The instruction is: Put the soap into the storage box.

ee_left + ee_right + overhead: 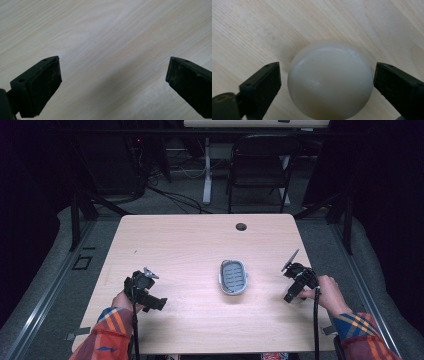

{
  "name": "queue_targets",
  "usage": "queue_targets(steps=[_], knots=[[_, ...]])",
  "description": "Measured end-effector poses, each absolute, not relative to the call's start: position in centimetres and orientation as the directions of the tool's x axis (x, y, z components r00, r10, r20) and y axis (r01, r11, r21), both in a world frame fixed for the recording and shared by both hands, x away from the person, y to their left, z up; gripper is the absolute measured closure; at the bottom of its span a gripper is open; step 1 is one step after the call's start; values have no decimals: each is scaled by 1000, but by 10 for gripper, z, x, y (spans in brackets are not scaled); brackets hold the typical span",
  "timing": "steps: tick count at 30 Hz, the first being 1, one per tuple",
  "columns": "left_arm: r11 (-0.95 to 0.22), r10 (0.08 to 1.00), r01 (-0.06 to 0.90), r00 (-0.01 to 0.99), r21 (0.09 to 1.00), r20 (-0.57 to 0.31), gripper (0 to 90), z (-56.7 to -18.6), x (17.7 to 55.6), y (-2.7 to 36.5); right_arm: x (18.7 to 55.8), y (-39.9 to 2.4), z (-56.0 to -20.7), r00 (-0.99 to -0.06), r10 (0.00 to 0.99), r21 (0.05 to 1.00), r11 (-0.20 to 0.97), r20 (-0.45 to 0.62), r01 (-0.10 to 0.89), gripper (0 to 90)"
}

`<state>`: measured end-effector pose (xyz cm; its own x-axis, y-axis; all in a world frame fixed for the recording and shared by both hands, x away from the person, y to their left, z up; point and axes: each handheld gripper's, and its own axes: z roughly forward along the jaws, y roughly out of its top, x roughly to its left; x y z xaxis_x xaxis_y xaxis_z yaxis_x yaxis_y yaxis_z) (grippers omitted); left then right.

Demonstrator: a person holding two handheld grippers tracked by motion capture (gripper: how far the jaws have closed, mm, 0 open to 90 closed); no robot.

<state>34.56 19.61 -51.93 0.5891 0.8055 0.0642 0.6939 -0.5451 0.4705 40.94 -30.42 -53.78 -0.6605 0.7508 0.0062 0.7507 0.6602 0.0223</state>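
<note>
Spanning pale woodgrain, table (190, 245), grey dish (233, 276) centred, dark room, folding chair (260, 165)

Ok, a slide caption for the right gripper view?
Open right hand-held gripper straddling a smooth cream-white ball on the light wood table, jaws not yet touching it.

The high view is soft and low in detail: the pale wooden surface (200, 250) is brightly and evenly lit from above while everything around it sinks into near black, and small soft shadows lie under the left tongs (161, 303) and the right tongs (291, 296). In the left gripper view the wood grain ahead of the tongs (113, 72) is fairly sharp, with a dim diagonal shadow band between the black pads. In the right gripper view a cream ball (330, 80) between the tongs (327, 78) carries faint streaks of glare and darkens toward its underside, its edges slightly blurred.
</note>
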Motion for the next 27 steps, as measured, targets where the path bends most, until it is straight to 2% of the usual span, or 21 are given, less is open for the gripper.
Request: queue_targets(steps=[1,4,5,7,8,9,10,12,15,19,21,22,24,25,26,27], knots=[[-545,806,696,588,469,64,1,-519,346,196,409,-304,-538,-662,749,16,662,12,750,150],[-545,805,695,590,469,62,1,-519,346,196,409,-304,-538,-660,751,7,660,15,751,173],[-546,805,695,591,468,62,1,-519,346,196,406,-303,-543,-625,780,72,622,26,780,224],[-546,805,695,590,467,61,1,-519,346,196,406,-304,-542,-631,776,55,629,18,776,227],[-545,806,695,589,469,64,1,-519,346,196,409,-304,-538,-657,753,5,657,8,754,228],[-545,806,695,589,470,64,1,-519,346,196,406,-303,-543,-625,780,68,623,19,780,229],[-544,807,696,587,469,65,1,-519,345,196,405,-303,-544,-623,782,79,620,19,780,230],[-545,806,695,588,468,66,1,-519,345,196,410,-304,-537,-680,733,-19,679,-7,733,231],[-546,806,695,589,468,66,1,-519,345,196,408,-304,-539,-660,751,12,660,3,751,232],[-548,804,695,591,466,63,1,-519,345,196,409,-303,-538,-675,737,-5,675,-4,737,234],[-548,804,695,591,466,63,1,-519,345,196,407,-302,-542,-644,765,60,643,9,764,234],[-547,804,695,591,467,63,1,-519,345,196,410,-303,-538,-668,744,20,668,1,744,234],[-547,804,693,591,470,65,1,-519,346,196,410,-304,-538,-662,749,40,662,4,749,234],[-547,803,693,593,469,61,1,-519,346,196,411,-304,-534,-670,742,16,670,3,742,235],[-547,803,694,593,469,59,1,-519,346,196,410,-305,-536,-644,765,64,643,10,764,235],[-548,803,694,593,468,60,1,-519,346,196,412,-306,-533,-659,753,41,658,0,752,235]])
